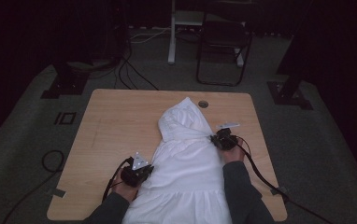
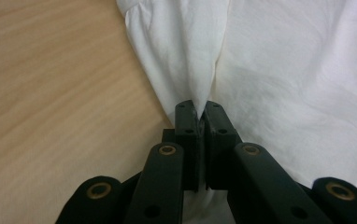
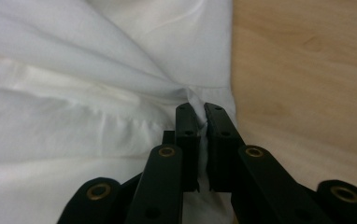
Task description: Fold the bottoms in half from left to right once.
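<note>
White cotton-like fabric forms a hooded garment that lies flat on the light wooden worktop, hood toward 12 o'clock and hem toward 6 o'clock at the near edge. In the high view the garment occupies the centre-right area of the worktop.

Left tool: positioned at the garment's 9 o'clock edge, near the hem. In the left gripper view the black jaws stand together, clamped on a pinched fold of the white fabric, which rises in a taut ridge from the jaws.

Right tool: positioned at the garment's 3 o'clock edge, just below the hood. In the right gripper view the jaws are clamped on a gathered edge of the fabric, with creases radiating from the grip point.

A round grommet hole sits in the worktop at 12 o'clock, just beside the hood tip.
</note>
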A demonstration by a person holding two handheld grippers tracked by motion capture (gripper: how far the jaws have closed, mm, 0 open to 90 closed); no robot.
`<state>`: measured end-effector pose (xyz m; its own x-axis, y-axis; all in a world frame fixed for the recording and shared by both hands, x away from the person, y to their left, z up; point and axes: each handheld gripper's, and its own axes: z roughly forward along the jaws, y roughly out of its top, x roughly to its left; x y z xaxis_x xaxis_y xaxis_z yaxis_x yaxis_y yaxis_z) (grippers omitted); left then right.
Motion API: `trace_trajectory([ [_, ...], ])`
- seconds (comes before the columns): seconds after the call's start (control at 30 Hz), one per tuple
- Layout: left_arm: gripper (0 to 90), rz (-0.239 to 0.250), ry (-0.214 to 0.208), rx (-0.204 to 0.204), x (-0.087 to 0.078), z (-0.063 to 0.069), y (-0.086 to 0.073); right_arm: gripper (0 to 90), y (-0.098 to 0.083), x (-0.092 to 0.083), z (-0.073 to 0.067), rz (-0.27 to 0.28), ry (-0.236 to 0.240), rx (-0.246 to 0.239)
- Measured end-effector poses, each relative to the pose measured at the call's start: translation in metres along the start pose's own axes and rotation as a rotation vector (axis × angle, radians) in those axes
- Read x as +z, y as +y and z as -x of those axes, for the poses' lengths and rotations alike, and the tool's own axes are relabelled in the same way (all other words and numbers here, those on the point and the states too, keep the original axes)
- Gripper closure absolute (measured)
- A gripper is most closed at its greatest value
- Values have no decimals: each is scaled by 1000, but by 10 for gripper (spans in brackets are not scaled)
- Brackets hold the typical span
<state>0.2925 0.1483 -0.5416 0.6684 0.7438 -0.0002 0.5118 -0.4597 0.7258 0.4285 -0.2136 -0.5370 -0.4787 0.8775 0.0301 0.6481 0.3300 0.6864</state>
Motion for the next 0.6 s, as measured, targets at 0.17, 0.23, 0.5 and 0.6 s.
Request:
trace_trajectory([
  [0.17,862,-14,-31,17,-20,19,-17,847,-21,-19,-18,-6,43,-35],
  [0.23,861,-24,-61,17,-28,25,-24,846,-29,-28,-25,-17,62,-51],
  [0.5,576,73,-52,-53,-40,-2,-3,773,-37,-38,-29,-46,92,-71],
  [0.6,498,97,-23,-30,-32,-14,24,773,-36,-36,-28,-39,93,-53],
])
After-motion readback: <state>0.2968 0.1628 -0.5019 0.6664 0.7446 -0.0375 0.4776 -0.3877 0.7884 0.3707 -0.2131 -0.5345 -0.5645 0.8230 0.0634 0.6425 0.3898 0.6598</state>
